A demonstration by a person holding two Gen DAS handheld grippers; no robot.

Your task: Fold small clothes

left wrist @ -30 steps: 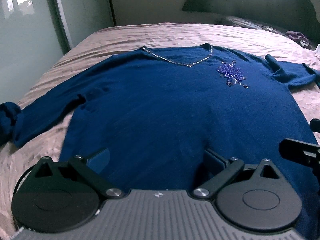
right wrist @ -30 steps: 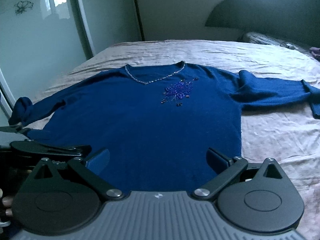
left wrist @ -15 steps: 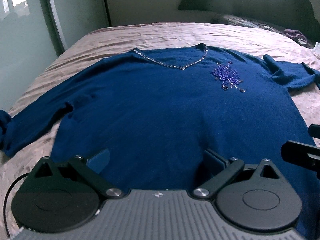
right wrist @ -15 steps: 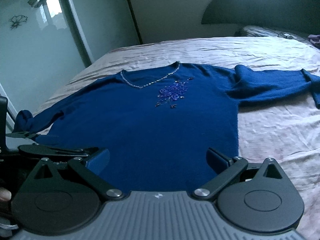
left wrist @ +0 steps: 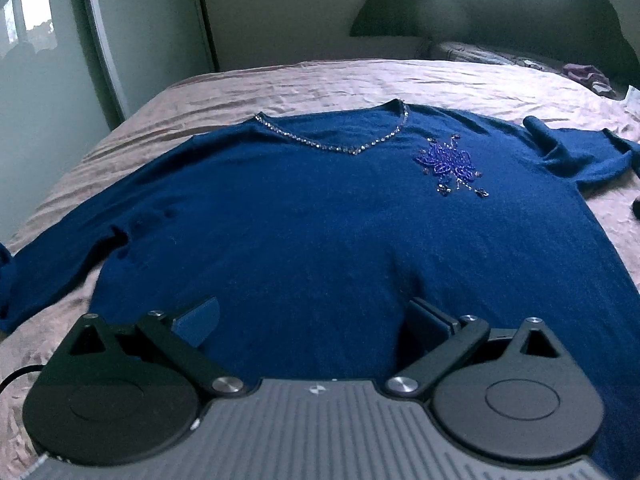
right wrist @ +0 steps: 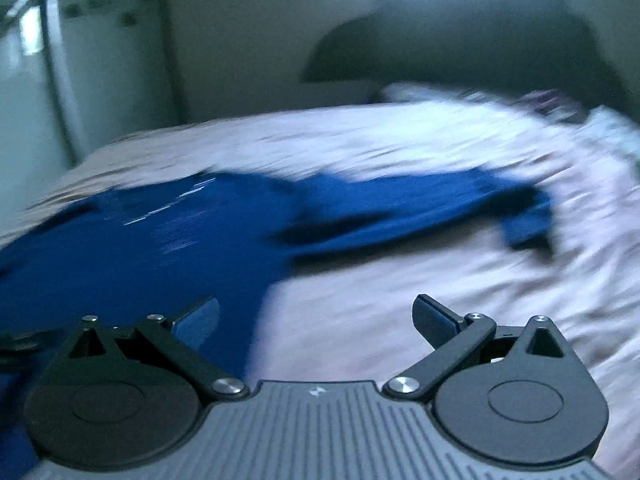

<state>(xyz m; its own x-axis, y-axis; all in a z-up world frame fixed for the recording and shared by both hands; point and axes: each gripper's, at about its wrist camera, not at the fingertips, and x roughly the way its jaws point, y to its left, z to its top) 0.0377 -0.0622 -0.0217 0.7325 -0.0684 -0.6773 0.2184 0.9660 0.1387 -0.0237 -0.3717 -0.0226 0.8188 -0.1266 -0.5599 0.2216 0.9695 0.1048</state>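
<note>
A dark blue long-sleeved sweater (left wrist: 320, 216) lies flat and face up on the bed, with a beaded V neckline (left wrist: 352, 148) and a beaded flower (left wrist: 448, 164) on the chest. My left gripper (left wrist: 316, 320) hovers open above its bottom hem, nothing between the fingers. In the blurred right wrist view my right gripper (right wrist: 316, 316) is open over the sweater's right side edge and the bare sheet. The sweater's right sleeve (right wrist: 440, 208) stretches away to the right, its cuff (right wrist: 528, 228) folded over. The left sleeve (left wrist: 60, 248) runs off to the left.
The bed is covered by a wrinkled pink sheet (left wrist: 360, 84). A dark curved headboard (left wrist: 480, 8) stands behind it, and pillows with a small purple item (left wrist: 584, 74) lie at the far right. Glossy wardrobe doors (left wrist: 48, 64) stand on the left.
My right gripper has swung quickly to the right, so the sleeve now fills its view and the image is smeared. The left gripper has pulled back and tilted up a little; the right gripper's tip left its view.
</note>
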